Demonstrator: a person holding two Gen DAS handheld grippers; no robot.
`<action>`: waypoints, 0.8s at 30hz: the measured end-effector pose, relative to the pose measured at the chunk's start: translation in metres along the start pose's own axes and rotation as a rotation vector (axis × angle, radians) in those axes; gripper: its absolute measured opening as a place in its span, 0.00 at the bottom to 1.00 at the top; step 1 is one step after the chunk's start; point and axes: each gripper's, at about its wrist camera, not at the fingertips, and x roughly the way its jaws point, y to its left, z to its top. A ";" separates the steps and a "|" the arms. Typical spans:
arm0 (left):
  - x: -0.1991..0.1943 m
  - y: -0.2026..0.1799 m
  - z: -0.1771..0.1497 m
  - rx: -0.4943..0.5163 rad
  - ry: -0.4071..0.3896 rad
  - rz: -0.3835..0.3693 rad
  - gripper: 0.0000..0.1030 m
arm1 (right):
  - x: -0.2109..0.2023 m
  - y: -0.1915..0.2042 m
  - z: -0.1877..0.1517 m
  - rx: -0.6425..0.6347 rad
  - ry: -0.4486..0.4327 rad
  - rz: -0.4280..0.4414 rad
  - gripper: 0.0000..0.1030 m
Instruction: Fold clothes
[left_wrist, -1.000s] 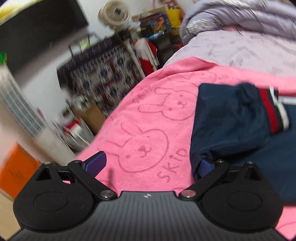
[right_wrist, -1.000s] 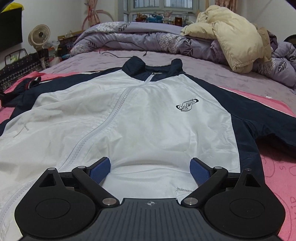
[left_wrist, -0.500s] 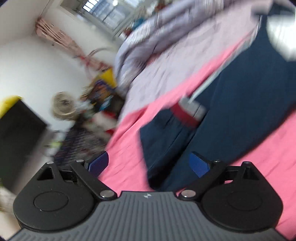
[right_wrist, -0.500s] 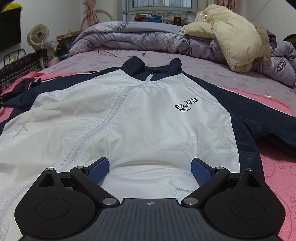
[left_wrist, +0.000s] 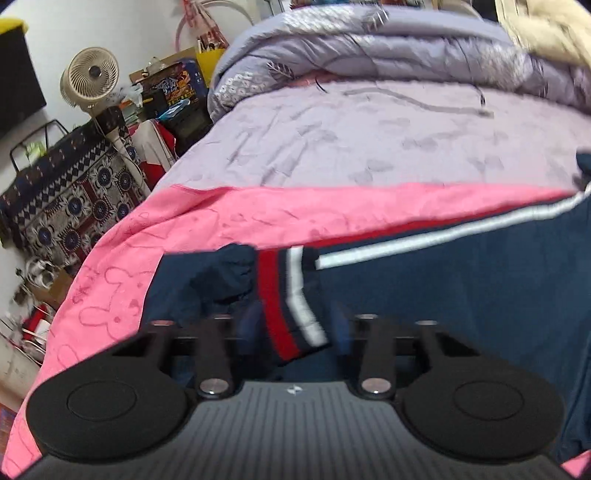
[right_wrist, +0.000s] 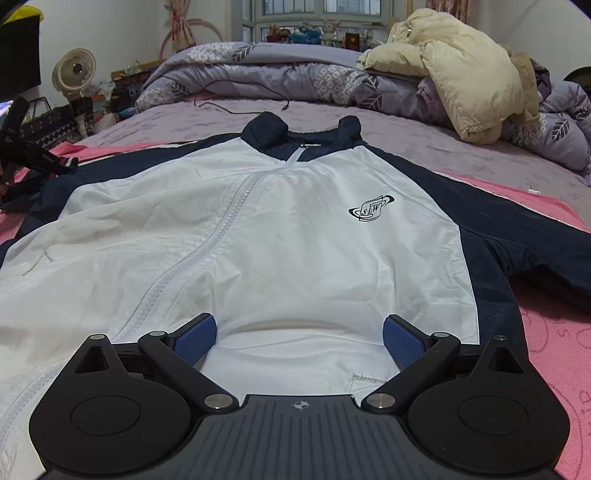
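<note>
A white and navy zip jacket (right_wrist: 266, 236) lies flat, front up, on a pink blanket (right_wrist: 554, 332) on the bed. My right gripper (right_wrist: 299, 336) is open, its blue pads either side of the white hem. In the left wrist view my left gripper (left_wrist: 295, 325) has closed in around the navy sleeve's red and white striped cuff (left_wrist: 288, 306); the blurred fingers (left_wrist: 251, 317) sit close on both sides of it. The left gripper also shows at the far left of the right wrist view (right_wrist: 44, 162), at the sleeve end.
A rolled purple duvet (right_wrist: 295, 81) and a cream puffy coat (right_wrist: 454, 70) lie at the head of the bed. A black cable (right_wrist: 240, 107) lies on the purple sheet. A fan (left_wrist: 92, 77) and cluttered floor items stand left of the bed.
My left gripper swung round to the sleeve cuff and its fingers narrowed from wide open to close around the cuff. My right gripper stayed open at the hem.
</note>
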 end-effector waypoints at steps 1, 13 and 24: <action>0.002 0.017 0.004 -0.071 0.003 0.023 0.06 | 0.000 0.000 0.000 0.002 0.000 0.001 0.95; -0.036 0.165 -0.019 -0.305 -0.056 0.170 0.05 | 0.001 0.002 0.001 -0.001 0.002 -0.007 0.96; 0.022 0.046 -0.025 -0.194 0.097 -0.101 0.10 | 0.002 0.004 0.002 0.002 0.011 -0.030 0.99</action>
